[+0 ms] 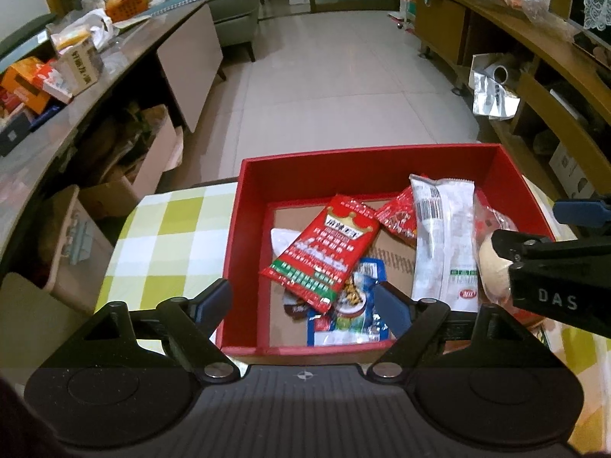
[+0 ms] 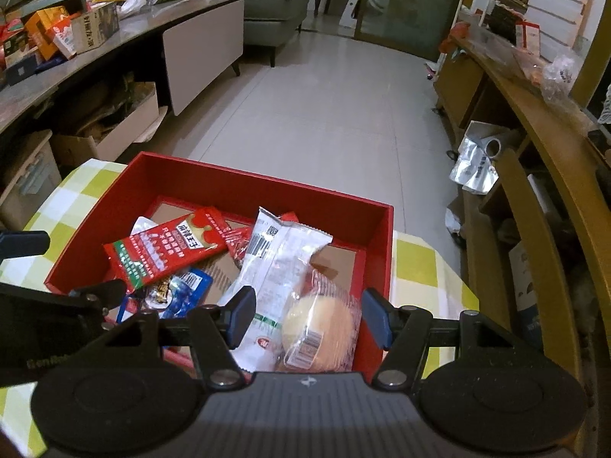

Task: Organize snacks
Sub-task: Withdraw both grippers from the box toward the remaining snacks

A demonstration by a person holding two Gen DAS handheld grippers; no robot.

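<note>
Basically both grippers hover at the near rim of the red box (image 1: 366, 160), which sits on the green-and-white checked cloth (image 1: 168, 236). Left gripper (image 1: 303, 305): jaws wide apart, nothing between them, straddling the box's near left corner, one finger outside the wall, one over the snacks. Right gripper (image 2: 307, 316): jaws also spread wide, bracketing the wrapped bun (image 2: 320, 328) without touching it; looks like a just-placed or about-to-grab pose, can't tell which. Its housing reads "DAS" in the left view.

Snacks are all loose inside the box, on its cardboard floor. Nearest the right gripper: the bun in clear wrap, barcode sticker facing up, tucked in the near right corner. Beside it, the long white packet (image 2: 275, 267) lies lengthwise, barcode at its far end, small red logo at the near end; text too small to read. The blue packet (image 1: 355, 305) sits low at the near wall, partly under the red packet (image 1: 324, 248), which has white Chinese lettering under a crown, not legible enough to quote. A smaller red pouch (image 1: 399, 213) lies farther back.

Far side: counter box (image 1: 78, 70) with Chinese print, unreadable.
</note>
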